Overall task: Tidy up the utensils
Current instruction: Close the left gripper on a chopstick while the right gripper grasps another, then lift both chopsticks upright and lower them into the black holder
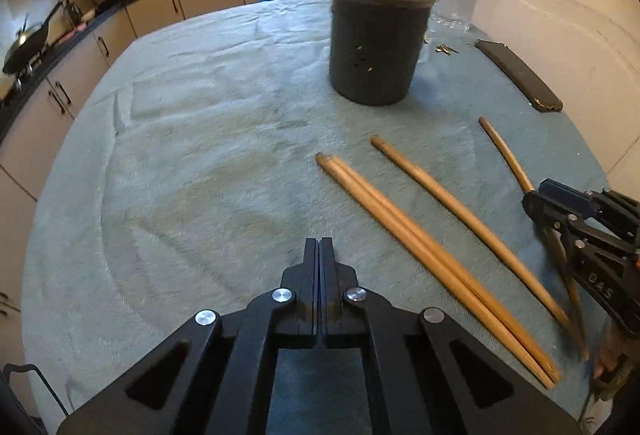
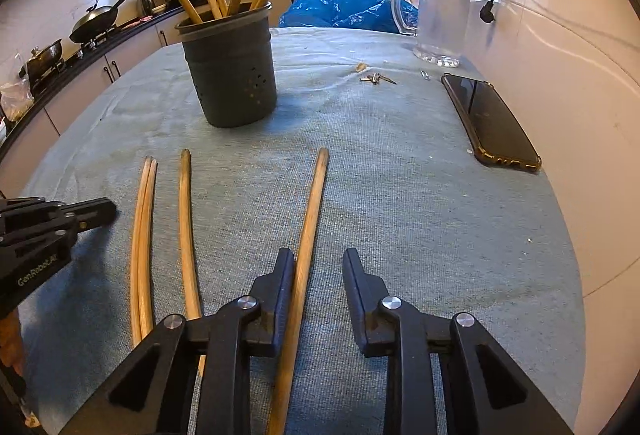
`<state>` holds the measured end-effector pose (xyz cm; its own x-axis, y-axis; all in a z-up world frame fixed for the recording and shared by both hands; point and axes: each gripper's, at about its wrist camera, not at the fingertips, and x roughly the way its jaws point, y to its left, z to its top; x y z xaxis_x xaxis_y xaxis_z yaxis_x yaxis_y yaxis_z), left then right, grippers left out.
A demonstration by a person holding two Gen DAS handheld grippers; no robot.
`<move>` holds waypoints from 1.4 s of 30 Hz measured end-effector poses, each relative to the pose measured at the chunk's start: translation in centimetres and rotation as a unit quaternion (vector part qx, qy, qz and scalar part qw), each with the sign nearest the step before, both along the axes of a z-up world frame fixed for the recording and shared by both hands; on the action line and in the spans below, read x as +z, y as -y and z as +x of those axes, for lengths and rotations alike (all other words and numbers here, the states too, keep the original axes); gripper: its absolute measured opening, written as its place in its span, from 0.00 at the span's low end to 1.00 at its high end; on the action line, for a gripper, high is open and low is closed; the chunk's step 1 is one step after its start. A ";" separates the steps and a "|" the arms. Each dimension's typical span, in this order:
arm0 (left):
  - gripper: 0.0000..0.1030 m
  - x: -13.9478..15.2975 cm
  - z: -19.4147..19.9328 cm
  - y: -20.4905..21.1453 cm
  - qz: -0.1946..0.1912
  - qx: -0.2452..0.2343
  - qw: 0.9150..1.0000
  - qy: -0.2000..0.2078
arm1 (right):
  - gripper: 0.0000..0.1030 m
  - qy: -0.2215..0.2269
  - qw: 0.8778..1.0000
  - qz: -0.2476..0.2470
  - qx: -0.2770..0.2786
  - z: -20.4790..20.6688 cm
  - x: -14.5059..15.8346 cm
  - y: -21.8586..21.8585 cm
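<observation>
A dark grey utensil holder [image 1: 378, 43] [image 2: 230, 69] stands on the cloth-covered table and holds several wooden chopsticks. More chopsticks lie loose on the cloth: a touching pair [image 1: 432, 267] [image 2: 143, 235], a single one [image 1: 468, 223] [image 2: 186, 231], and one further right [image 1: 508, 155] [image 2: 310, 219]. My right gripper [image 2: 317, 259] [image 1: 538, 205] is open, low over the cloth, with that rightmost chopstick lying between its fingers against the left one. My left gripper [image 1: 319, 247] [image 2: 108, 211] is shut and empty, left of the pair.
A black phone [image 2: 490, 121] [image 1: 516, 75] lies at the table's right side by the wall. A clear plastic jug [image 2: 438, 19] stands at the back right, with small scraps [image 2: 374, 77] in front. A blue bag [image 2: 348, 5] sits behind the table. Kitchen counters run along the left.
</observation>
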<state>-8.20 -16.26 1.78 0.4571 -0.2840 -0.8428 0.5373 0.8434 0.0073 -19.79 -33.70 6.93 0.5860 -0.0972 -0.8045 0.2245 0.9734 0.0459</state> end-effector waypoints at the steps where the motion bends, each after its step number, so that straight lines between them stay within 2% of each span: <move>1: 0.00 0.4 -0.1 -0.2 -0.013 -0.004 1.000 0.000 | 0.27 0.000 1.000 0.000 0.000 0.0 -0.1 0.0; 5: 0.00 2.4 -0.6 0.6 -0.061 -0.020 0.998 -0.002 | 0.27 0.004 1.000 0.006 -0.001 -0.1 -0.1 0.1; 9: 0.04 2.2 1.3 4.0 -0.086 -0.012 0.994 -0.068 | 0.24 0.004 1.000 0.010 -0.002 -0.4 -0.1 0.3; 11: 0.04 1.6 2.5 5.8 -0.066 -0.003 0.994 -0.083 | 0.15 0.001 1.000 0.008 -0.008 -0.7 0.0 0.6; 13: 0.04 0.7 3.4 7.6 -0.035 0.001 0.995 -0.089 | 0.13 0.000 1.000 0.017 -0.008 -1.0 0.0 1.0; 16: 0.09 0.5 4.2 9.7 0.018 0.010 0.997 -0.069 | 0.11 0.000 1.000 0.024 -0.009 -1.4 0.0 1.6; 19: 0.09 0.2 4.5 11.1 0.039 0.001 0.997 -0.064 | 0.10 0.000 0.999 0.037 -0.007 -1.6 0.0 2.1; 21: 0.03 -0.6 4.4 11.8 0.049 -0.017 0.996 -0.068 | 0.10 0.002 0.999 0.046 -0.006 -1.6 0.0 2.3; 23: 0.00 -0.6 3.6 12.2 0.060 -0.038 0.997 -0.035 | 0.09 0.002 0.998 0.055 -0.004 -1.6 0.0 2.6; 24: 0.00 -0.5 3.3 12.2 0.061 -0.045 0.997 -0.028 | 0.08 0.003 0.998 0.061 -0.004 -1.7 -0.1 2.7; 26: 0.00 -0.2 3.3 11.5 0.044 -0.049 0.997 -0.044 | 0.08 0.004 0.997 0.071 -0.003 -1.8 -0.1 3.0; 29: 0.00 0.5 3.8 9.3 -0.009 -0.029 0.996 -0.085 | 0.08 0.006 0.997 0.077 -0.002 -2.0 -0.2 3.2; 30: 0.01 1.2 4.0 8.6 -0.032 -0.021 0.995 -0.088 | 0.08 0.008 0.997 0.078 -0.001 -2.0 -0.2 3.2; 32: 0.14 1.6 4.3 8.0 -0.045 -0.008 0.995 -0.089 | 0.08 0.009 0.997 0.081 -0.001 -2.1 -0.2 3.4; 33: 0.25 1.8 4.6 7.9 -0.049 -0.004 0.995 -0.091 | 0.08 0.009 0.997 0.081 -0.001 -2.1 -0.2 3.3; 34: 0.29 1.8 5.1 7.9 -0.051 0.001 0.994 -0.098 | 0.08 0.009 0.997 0.080 -0.001 -2.1 -0.2 3.3; 39: 0.29 0.6 6.6 8.1 -0.019 0.027 0.990 -0.135 | 0.08 0.012 0.995 0.094 -0.003 -2.3 -0.3 3.7; 42: 0.29 0.8 7.1 9.1 -0.015 0.022 0.991 -0.129 | 0.08 0.014 0.995 0.103 -0.006 -2.2 -0.3 3.9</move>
